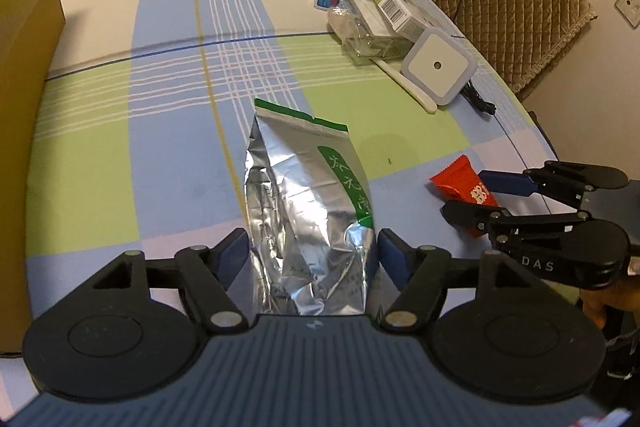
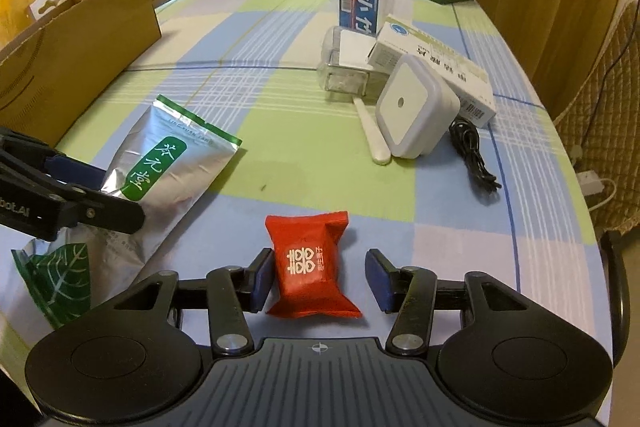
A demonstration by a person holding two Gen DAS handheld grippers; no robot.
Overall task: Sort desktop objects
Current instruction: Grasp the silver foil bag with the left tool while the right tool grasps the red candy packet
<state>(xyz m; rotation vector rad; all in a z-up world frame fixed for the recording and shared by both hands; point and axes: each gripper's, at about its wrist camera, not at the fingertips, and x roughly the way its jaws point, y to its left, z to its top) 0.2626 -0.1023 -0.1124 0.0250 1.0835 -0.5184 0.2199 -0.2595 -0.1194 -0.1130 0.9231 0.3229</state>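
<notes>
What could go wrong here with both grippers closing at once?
1. The silver foil pouch is crinkled and slick; the left gripper pads sit at its near end only, so it may buckle or slide out when lifted.
2. The red candy packet sits off-centre in the open right gripper, against its left pad; closing may push it sideways or pinch just an edge.
3. The two grippers work close together and could collide.

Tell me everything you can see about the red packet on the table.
The red packet is a small pillow-shaped wrapper, glossy like plastic film, with crimped ends and a white double-happiness mark. It lies flat on the checked tablecloth, sealed and puffed. The right gripper straddles it, open; one finger pad sits against its edge, the other is apart.
</notes>
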